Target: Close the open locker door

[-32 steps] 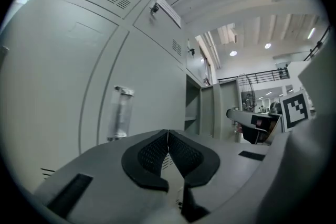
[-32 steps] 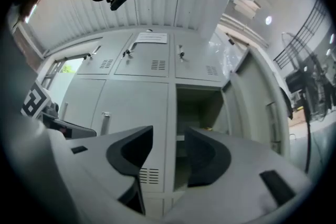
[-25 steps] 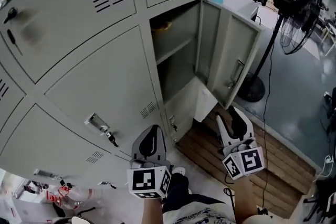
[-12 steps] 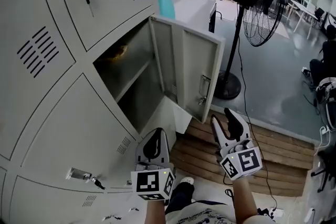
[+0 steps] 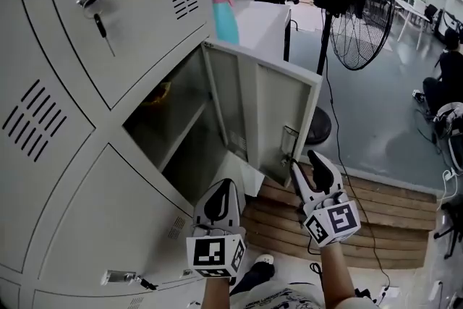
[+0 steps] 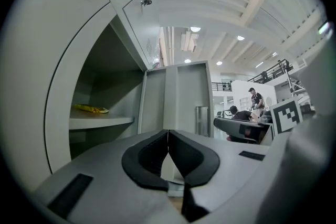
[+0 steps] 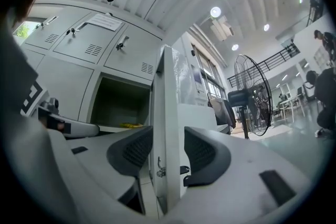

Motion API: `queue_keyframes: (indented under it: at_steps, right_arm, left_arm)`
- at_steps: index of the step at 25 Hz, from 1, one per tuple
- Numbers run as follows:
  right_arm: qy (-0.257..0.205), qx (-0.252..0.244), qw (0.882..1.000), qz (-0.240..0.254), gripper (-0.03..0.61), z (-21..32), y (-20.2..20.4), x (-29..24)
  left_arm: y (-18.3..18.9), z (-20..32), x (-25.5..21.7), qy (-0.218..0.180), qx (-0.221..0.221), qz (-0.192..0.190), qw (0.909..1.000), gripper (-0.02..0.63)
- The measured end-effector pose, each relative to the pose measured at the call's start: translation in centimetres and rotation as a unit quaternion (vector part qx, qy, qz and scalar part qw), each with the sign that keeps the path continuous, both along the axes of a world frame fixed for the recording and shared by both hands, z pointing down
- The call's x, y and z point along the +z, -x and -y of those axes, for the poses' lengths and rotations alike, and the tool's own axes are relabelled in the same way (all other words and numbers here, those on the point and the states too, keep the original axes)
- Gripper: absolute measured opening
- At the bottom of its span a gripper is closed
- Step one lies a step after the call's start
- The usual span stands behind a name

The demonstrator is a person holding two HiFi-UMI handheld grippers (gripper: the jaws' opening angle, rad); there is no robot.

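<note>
The locker door (image 5: 268,112) stands wide open off the locker bank (image 5: 108,184), so the closing swing is all left to do. The right gripper (image 5: 308,164) has its fingers released, astride the door's free edge. The left gripper (image 5: 223,188) hangs below the opening, fingers clenched on nothing.

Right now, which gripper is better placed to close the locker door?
Right. The right hand-held gripper is at the free edge of the door, which shows between its open jaws. The left hand-held gripper is shut and sits lower, facing the door's inner side.
</note>
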State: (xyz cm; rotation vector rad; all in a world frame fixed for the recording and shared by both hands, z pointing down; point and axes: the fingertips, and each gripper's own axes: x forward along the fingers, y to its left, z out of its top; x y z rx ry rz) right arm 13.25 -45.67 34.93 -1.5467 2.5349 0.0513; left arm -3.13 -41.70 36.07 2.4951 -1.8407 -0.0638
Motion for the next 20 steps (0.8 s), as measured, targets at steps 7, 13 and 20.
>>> queue_keyframes:
  at_steps: [7, 13, 20]
  right_arm:
    - [0.004, -0.001, 1.0, -0.003, 0.187, 2.0, 0.5, 0.2]
    - [0.006, -0.015, 1.0, -0.004, 0.186, 2.5, 1.2, 0.5]
    - [0.002, -0.035, 0.999, -0.003, 0.1, 1.8, 2.0, 0.6]
  left_arm:
    - [0.3, 1.9, 0.1, 0.002, 0.008, 0.006, 0.9999, 0.008]
    - [0.5, 2.8, 0.4, 0.006, 0.008, 0.006, 0.9999, 0.008]
    - [0.7, 2.5, 0.7, 0.01, 0.001, 0.005, 0.9999, 0.008]
